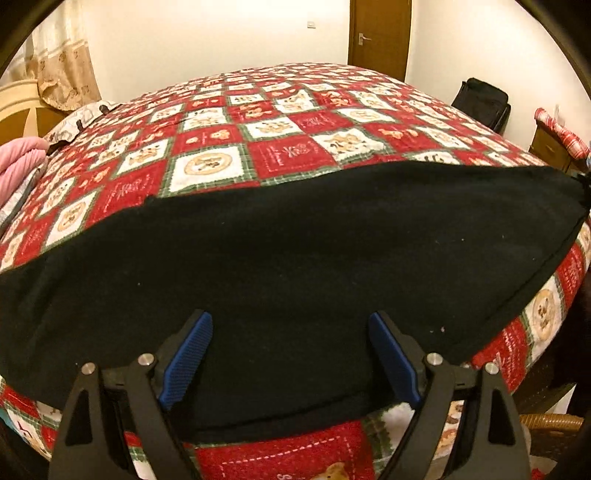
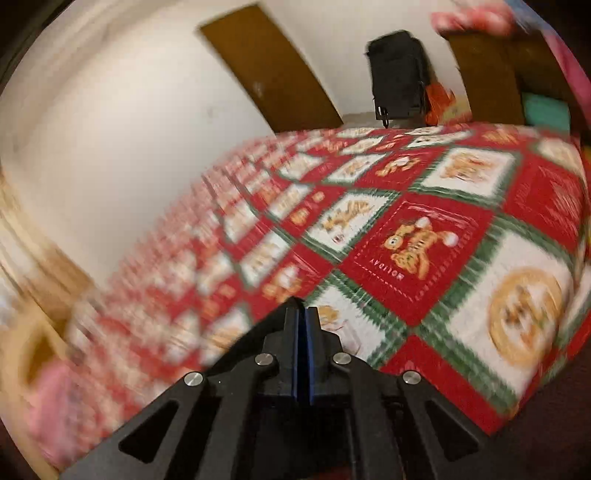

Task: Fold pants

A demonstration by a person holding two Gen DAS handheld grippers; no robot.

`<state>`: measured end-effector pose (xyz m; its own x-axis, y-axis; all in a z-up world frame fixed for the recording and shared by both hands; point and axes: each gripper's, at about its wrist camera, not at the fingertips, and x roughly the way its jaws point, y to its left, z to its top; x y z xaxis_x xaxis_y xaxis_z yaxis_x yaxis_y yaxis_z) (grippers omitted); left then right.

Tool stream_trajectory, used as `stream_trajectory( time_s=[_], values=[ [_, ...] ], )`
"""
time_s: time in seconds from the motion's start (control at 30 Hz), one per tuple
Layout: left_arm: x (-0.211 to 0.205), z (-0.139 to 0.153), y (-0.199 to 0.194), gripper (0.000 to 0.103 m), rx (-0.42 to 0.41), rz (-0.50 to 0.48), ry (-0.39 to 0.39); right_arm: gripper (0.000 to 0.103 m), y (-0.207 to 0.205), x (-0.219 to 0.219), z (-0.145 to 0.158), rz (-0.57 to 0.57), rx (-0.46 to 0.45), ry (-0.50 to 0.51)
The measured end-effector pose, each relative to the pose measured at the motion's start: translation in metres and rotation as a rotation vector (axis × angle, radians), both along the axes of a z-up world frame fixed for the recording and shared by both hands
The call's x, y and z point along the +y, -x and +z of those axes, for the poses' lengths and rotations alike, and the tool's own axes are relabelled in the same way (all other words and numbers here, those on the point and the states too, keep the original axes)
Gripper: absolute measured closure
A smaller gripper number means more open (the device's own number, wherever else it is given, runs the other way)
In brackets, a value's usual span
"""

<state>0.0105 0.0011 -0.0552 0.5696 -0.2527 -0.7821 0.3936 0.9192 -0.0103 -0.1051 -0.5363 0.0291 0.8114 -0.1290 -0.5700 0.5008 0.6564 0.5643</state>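
Note:
The black pants lie flat across the near part of the bed in the left wrist view, long side running left to right, on a red, white and green holiday quilt. My left gripper is open, its blue-padded fingers spread over the pants' near edge, holding nothing. My right gripper is shut with its pads together and nothing visible between them, above the quilt. The pants do not show in the right wrist view, which is motion-blurred.
A pink cloth and a pillow lie at the bed's left end. A brown door, a black bag and a wooden cabinet stand beyond the bed. A wicker item sits at the lower right.

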Motion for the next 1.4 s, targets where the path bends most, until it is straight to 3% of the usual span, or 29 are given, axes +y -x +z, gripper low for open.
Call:
stream_trajectory(
  time_s=[0.07, 0.17, 0.4, 0.53, 0.67, 0.73, 0.8, 0.83, 0.97, 1.1, 1.4],
  values=[
    [0.0, -0.001, 0.0, 0.014, 0.0, -0.001, -0.001, 0.099, 0.018, 0.014, 0.01, 0.012, -0.036, 0.011],
    [-0.001, -0.001, -0.002, 0.014, -0.002, -0.001, -0.004, 0.098, 0.029, 0.05, 0.014, 0.096, -0.013, 0.055],
    [0.006, 0.004, 0.002, 0.014, 0.018, 0.007, 0.041, 0.098, 0.008, 0.098, -0.024, 0.257, 0.05, -0.117],
    [0.01, 0.004, 0.004, 0.014, 0.01, 0.022, 0.042, 0.098, -0.006, 0.11, -0.045, 0.284, 0.124, -0.148],
    [0.01, 0.003, 0.004, 0.014, 0.009, 0.018, 0.038, 0.098, -0.008, 0.115, -0.048, 0.295, 0.129, -0.143],
    [0.01, 0.003, 0.004, 0.014, 0.012, 0.018, 0.04, 0.092, -0.002, 0.115, -0.047, 0.292, 0.111, -0.17],
    [0.011, 0.003, 0.003, 0.014, 0.015, 0.022, 0.047, 0.065, 0.001, 0.113, -0.047, 0.293, 0.077, -0.207],
    [0.012, 0.003, 0.002, 0.014, 0.016, 0.025, 0.052, 0.063, 0.001, 0.114, -0.047, 0.296, 0.064, -0.229],
    [0.016, 0.006, 0.001, 0.014, 0.016, 0.042, 0.073, 0.062, 0.002, 0.117, -0.039, 0.273, 0.052, -0.197],
    [0.019, 0.005, -0.001, 0.014, 0.033, 0.052, 0.088, 0.062, -0.001, 0.115, -0.048, 0.271, 0.035, -0.253],
    [0.024, 0.011, 0.0, 0.014, 0.009, 0.068, 0.102, 0.062, -0.024, 0.148, -0.063, 0.38, 0.081, -0.294]
  ],
)
